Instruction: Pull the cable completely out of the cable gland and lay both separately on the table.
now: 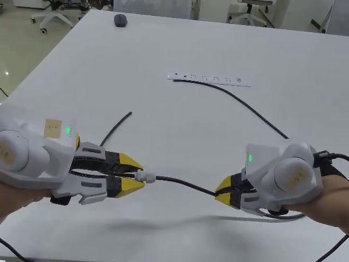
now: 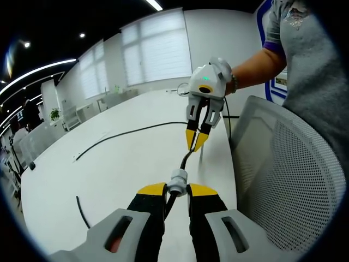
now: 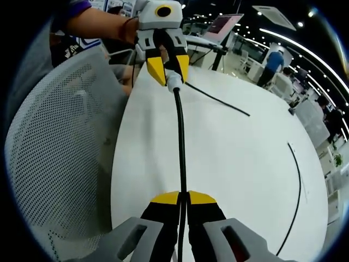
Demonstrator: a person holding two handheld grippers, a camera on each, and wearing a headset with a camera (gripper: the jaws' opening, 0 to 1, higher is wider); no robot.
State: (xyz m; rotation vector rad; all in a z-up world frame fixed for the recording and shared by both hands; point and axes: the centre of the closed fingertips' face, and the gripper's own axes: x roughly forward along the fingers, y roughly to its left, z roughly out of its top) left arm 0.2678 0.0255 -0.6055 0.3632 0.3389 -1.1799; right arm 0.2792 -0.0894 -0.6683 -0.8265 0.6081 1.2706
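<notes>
A white cable gland [image 1: 145, 176] sits on a black cable [image 1: 182, 184] just above the white table [image 1: 180, 125]. My left gripper [image 1: 138, 176] is shut on the gland [image 2: 178, 180], which pokes out between its yellow fingertips [image 2: 152, 190]. My right gripper [image 1: 221, 194] is shut on the cable a short way to the right. In the right gripper view the cable [image 3: 179, 142] runs taut from my closed right gripper [image 3: 183, 197] to the gland [image 3: 173, 84] in the left gripper [image 3: 168, 73]. The cable's free tail [image 1: 117, 128] trails behind the left gripper across the table.
A white power strip [image 1: 210, 79] with a long black cord [image 1: 251, 109] lies mid-table. A dark mouse [image 1: 120, 20] rests at the far edge. A mesh chair back [image 2: 283, 169] stands close to the table's near edge, beside the person's body.
</notes>
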